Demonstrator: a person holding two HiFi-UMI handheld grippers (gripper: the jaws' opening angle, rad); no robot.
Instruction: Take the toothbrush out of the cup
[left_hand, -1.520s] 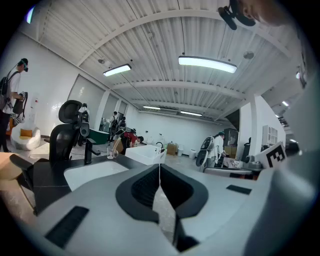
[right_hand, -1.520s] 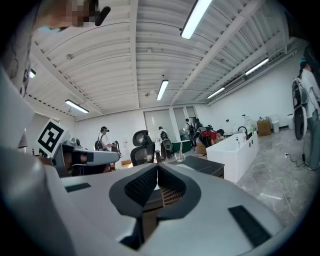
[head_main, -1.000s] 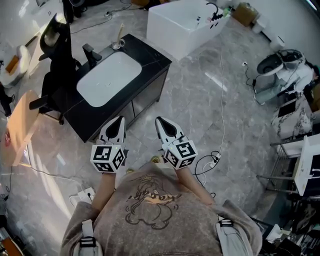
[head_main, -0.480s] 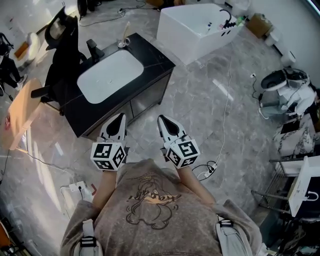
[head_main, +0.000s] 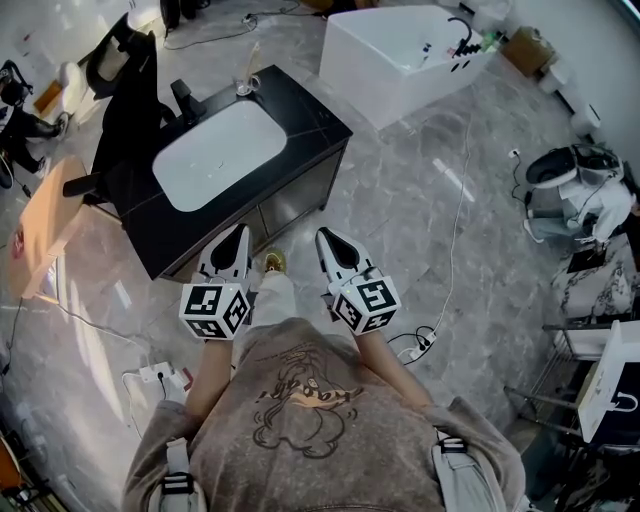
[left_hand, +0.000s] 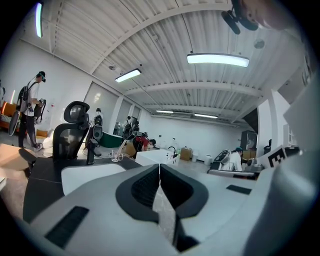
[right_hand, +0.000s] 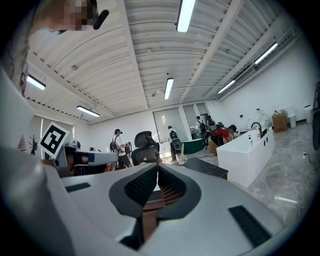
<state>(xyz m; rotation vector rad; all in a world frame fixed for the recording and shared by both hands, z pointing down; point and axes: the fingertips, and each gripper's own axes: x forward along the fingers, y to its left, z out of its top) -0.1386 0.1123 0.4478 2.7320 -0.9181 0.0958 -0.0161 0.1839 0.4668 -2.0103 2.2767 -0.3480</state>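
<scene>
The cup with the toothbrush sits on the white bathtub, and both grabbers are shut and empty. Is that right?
Not quite. The head view shows the cup with the toothbrush on the black counter beside the sink, not on the bathtub. The left gripper and right gripper are indeed shut and empty.

No words, numbers or brand names can be read in any view. The left marker cube (head_main: 213, 312) on the left gripper (head_main: 241, 232) and the right marker cube (head_main: 366, 303) on the right gripper (head_main: 322, 236) carry only black-and-white square code patterns, no letters. The print on the person's grey shirt (head_main: 300, 400) is a line drawing, and any lettering in it is too small to make out.
</scene>
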